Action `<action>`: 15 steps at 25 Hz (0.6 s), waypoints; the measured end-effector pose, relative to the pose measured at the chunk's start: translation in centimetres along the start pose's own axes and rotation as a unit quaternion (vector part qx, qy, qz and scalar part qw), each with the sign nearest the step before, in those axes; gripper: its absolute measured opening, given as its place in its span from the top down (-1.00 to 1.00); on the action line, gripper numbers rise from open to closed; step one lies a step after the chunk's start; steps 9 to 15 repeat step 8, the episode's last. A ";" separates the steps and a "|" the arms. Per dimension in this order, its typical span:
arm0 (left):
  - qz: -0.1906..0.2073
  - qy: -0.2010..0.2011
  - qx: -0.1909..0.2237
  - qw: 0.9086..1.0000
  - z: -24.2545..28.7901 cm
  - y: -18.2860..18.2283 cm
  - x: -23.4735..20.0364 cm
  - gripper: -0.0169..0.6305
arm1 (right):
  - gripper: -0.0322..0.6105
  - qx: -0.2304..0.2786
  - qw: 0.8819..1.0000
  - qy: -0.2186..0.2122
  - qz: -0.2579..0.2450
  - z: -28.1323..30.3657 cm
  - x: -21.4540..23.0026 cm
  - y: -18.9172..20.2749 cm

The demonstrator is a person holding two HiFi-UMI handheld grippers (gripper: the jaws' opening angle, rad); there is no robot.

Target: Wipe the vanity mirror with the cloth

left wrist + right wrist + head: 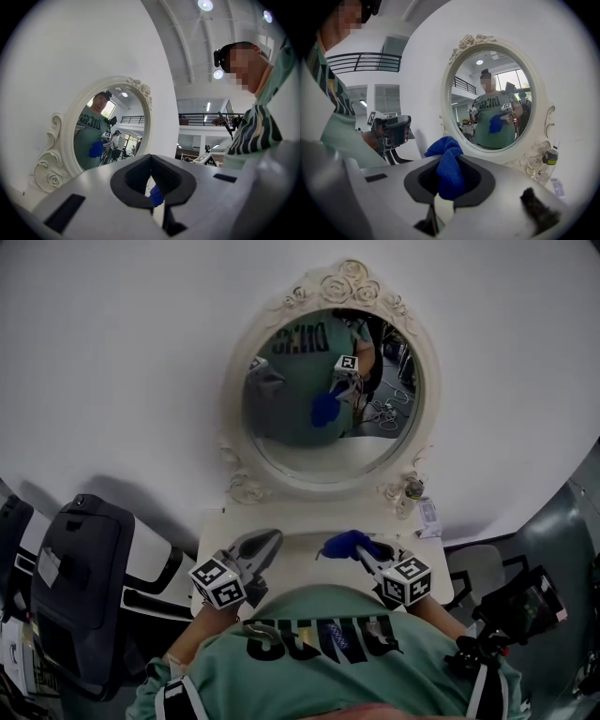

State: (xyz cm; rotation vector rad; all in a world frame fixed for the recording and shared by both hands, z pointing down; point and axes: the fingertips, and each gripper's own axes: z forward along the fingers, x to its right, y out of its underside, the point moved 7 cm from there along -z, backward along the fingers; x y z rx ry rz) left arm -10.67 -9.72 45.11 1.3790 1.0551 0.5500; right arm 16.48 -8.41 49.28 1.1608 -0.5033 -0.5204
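Observation:
The oval vanity mirror [328, 395] in an ornate cream frame stands upright at the back of a white table [300, 563]. My right gripper [361, 554] hovers low in front of it, shut on a bunched blue cloth [345, 543]. In the right gripper view the cloth [447, 164] bulges up between the jaws of the right gripper [449, 180], apart from the mirror [492, 98]. My left gripper [258, 549] is beside it on the left, jaws together and holding nothing. The left gripper [152, 187] points past the mirror [112, 131]. The glass reflects the person and the cloth.
A small bottle [413, 489] and a card [429, 518] sit by the mirror's right foot; the bottle [550, 157] also shows in the right gripper view. A black chair [80, 568] stands at the left, a black device [525, 601] at the right. A white wall lies behind.

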 end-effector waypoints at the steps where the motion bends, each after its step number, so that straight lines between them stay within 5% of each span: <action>1: 0.001 -0.001 0.002 1.000 -0.1 -0.2 0.0 0.92 | 0.76 0.000 1.000 -0.001 -0.004 0.1 -0.2 -0.1; 15: -0.003 -0.004 -0.003 1.000 -0.8 0.1 0.8 0.92 | 0.76 -0.005 1.000 -0.008 -0.010 -0.2 -0.9 0.2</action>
